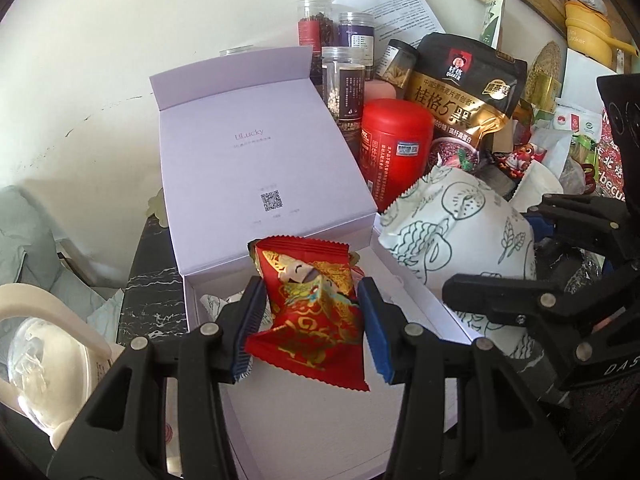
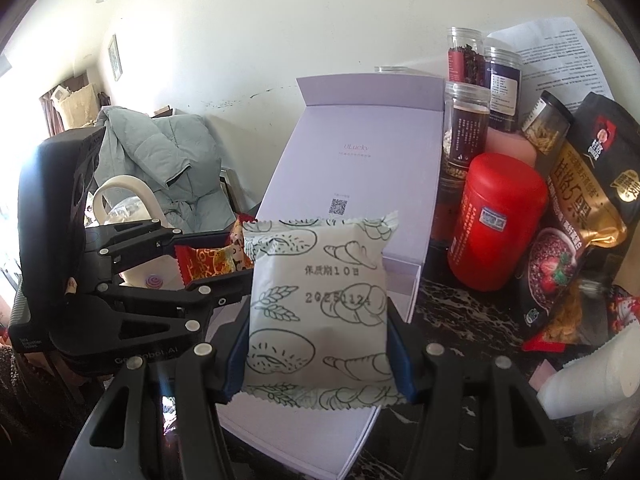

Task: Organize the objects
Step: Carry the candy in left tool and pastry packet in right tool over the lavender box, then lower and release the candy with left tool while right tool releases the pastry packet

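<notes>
Red and gold foil is crinkling between the blue pads (image 1: 374, 334) of the left gripper (image 1: 308, 330), whose jaws are pinching a red snack packet (image 1: 310, 304) above the open lavender box (image 1: 256, 168). Beside it, the right gripper (image 2: 318, 352) is squeezing a white pastry packet (image 2: 318, 304) over the same box, near a red canister (image 1: 394, 146) and a black oat bag (image 1: 466, 92).

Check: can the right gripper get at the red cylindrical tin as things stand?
Probably not yet. The right gripper has its jaws shut on the white printed snack packet, so they are full. The red cylindrical tin stands uncovered to its right, beside the open lavender box; the path looks free once emptied.
</notes>
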Demonstrator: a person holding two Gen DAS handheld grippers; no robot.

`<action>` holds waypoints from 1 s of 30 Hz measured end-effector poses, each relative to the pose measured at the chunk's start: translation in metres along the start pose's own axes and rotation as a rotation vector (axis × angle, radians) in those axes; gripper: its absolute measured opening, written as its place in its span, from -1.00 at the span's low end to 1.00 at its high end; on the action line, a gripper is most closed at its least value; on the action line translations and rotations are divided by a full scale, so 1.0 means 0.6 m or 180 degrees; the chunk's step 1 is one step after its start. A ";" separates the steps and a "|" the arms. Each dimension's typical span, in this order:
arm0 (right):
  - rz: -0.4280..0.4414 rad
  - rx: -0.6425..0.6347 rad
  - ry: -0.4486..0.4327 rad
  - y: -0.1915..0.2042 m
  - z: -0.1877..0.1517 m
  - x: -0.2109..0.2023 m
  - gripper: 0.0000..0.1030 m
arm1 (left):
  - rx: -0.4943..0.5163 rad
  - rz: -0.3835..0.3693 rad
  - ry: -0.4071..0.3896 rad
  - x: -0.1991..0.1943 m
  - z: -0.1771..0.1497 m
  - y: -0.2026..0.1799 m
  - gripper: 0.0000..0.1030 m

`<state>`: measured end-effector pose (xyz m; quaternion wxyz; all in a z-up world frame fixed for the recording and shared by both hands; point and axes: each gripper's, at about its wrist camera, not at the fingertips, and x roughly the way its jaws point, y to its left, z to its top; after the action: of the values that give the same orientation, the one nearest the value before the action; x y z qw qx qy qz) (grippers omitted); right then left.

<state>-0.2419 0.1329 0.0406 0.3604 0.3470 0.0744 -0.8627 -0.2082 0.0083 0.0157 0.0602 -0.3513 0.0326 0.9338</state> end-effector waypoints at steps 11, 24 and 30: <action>-0.0011 -0.0021 0.0236 0.000 -0.014 0.046 0.15 | 0.0028 0.0016 0.0204 0.029 -0.036 -0.004 -0.11; -0.0055 0.0089 0.0426 0.009 -0.040 0.069 0.15 | -0.0086 -0.0013 0.0319 0.046 -0.059 0.009 -0.11; -0.0076 0.0413 0.0425 -0.003 -0.066 0.077 0.15 | -0.0003 0.0038 0.0286 0.046 -0.064 0.002 -0.11</action>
<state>-0.2446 0.1229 -0.0196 0.3211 0.4254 0.0464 -0.8449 -0.2036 0.0057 -0.0314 0.0530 -0.3927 0.0369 0.9174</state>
